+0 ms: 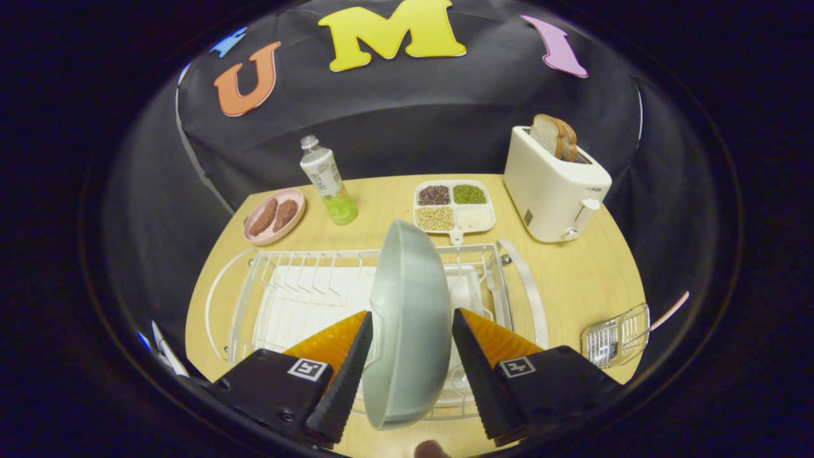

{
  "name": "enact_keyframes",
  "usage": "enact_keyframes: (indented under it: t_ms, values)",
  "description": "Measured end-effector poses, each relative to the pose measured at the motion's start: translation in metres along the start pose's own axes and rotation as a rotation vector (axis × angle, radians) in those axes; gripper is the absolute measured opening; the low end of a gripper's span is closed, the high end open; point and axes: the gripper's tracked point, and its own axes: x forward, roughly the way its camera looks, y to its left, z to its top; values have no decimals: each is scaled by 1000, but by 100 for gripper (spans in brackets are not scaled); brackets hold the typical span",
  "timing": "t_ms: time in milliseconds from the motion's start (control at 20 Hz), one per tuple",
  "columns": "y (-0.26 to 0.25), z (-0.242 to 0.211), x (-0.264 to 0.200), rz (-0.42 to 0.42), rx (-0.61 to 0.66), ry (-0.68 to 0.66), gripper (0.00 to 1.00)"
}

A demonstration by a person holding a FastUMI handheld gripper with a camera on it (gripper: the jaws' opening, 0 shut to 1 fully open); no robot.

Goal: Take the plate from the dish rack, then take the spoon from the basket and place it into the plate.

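Smooth, perhaps ceramic plate point(407, 324); wire rack point(292, 280)

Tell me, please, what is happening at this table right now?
A person's handheld claw has its two fingers on either side of a grey-green plate standing on edge over the white dish rack; whether both press on it is unclear. The spoon's basket sits to the right of the rack, its striped handle sticking out, untouched.

Grey-green plate point(407, 324) up on edge between the gripper's fingers, over the white wire dish rack point(280, 286). Over at four o'clock from the plate, the small wire basket point(615, 335) sits on the tabletop, a pale striped spoon handle point(669, 310) poking out toward two o'clock.
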Motion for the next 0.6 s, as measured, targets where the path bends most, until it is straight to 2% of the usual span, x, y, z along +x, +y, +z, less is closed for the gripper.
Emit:
enact_keyframes:
  t_ms: [150,250,450,600]
  values:
    - [5,-7,1,-47,9,30,58]
    - [0,-7,1,-111,33,28,44]
    - [3,-3,-5,-198,55,25,37]
    - [3,6,-18,-277,-2,-17,37]
